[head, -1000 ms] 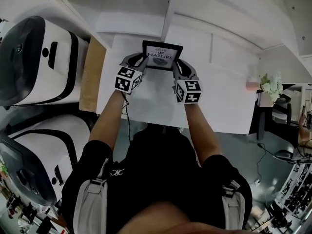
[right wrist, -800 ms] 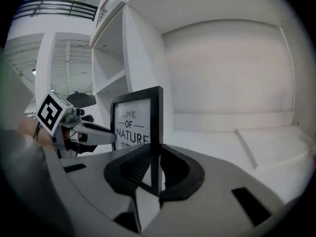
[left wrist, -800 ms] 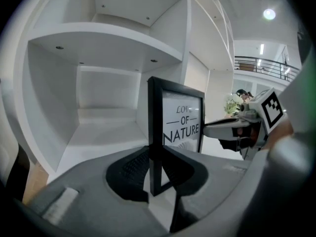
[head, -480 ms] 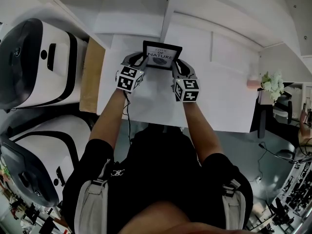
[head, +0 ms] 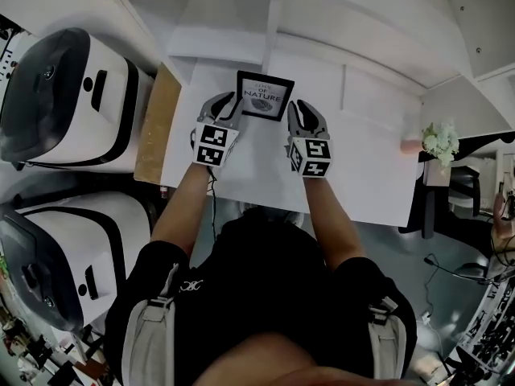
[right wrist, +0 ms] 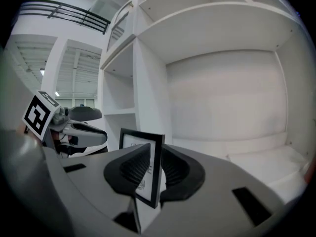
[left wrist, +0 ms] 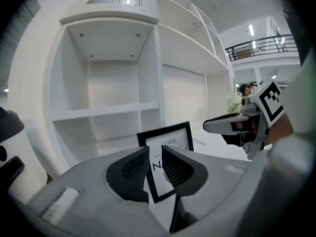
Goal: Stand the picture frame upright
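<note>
Left gripper [head: 229, 103] and right gripper [head: 296, 108] each clamp the picture frame [head: 265, 95] before shelf compartments [left wrist: 108, 83].

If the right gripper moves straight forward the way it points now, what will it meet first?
The picture frame: its edge already sits between the tongs of the right gripper. Beyond the frame, the line probably ends at the white back wall of the shelf, though how far away is unclear.

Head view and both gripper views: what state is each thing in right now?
picture frame: upright, print facing the person, held at both side edges.
left gripper: shut on the frame's left edge.
right gripper: shut on the frame's right edge.
</note>
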Demonstrator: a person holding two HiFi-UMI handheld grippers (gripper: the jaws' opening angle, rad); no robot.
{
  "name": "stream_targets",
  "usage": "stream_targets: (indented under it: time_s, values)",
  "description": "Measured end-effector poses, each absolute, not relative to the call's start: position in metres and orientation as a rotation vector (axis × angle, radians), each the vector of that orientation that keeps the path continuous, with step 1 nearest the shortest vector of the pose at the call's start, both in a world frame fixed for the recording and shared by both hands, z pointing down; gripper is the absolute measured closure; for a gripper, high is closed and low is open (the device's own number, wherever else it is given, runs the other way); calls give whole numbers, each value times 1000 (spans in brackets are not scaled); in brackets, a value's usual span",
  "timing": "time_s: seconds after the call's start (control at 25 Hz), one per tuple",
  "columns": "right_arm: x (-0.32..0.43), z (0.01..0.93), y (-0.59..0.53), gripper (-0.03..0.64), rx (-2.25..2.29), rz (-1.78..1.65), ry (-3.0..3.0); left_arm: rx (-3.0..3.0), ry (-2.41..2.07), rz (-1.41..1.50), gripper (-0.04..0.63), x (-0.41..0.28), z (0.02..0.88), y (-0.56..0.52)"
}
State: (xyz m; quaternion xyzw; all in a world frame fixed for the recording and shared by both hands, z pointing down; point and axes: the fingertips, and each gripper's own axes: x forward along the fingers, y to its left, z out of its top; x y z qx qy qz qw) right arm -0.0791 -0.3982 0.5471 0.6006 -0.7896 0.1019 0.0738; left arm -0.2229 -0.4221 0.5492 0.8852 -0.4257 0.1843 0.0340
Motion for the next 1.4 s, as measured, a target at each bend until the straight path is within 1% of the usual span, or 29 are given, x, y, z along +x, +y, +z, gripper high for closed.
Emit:
stream_targets:
  time_s: [0.04,0.12,0.2,0.44,0.64,0.88,1.08,1.4]
  values:
    - [-75,537,-393,548,1821,281,-2367,2736,-1332,541,518,-220,537,-416]
    - [-64,516,-381,579,1861,227,-2351,2746,-1388,491,561,-213,511,-403]
    - [-50,495,-367,615,1901,175,-2342,2720,-1444,431,577,-207,486,-390]
    - [-4,439,-319,615,1981,23,-2352,2694,-1418,245,578,-167,435,-349]
    - [44,407,-273,615,2069,-44,-2329,2712,-1368,201,578,-126,410,-310]
    - [106,403,-230,615,2200,-12,-2255,2769,-1282,207,578,-73,403,-274]
    - [128,399,-217,615,2243,-20,-2242,2836,-1251,147,578,-50,388,-264]
    - [150,391,-212,615,2280,-54,-2225,2826,-1269,199,578,-38,389,-261]
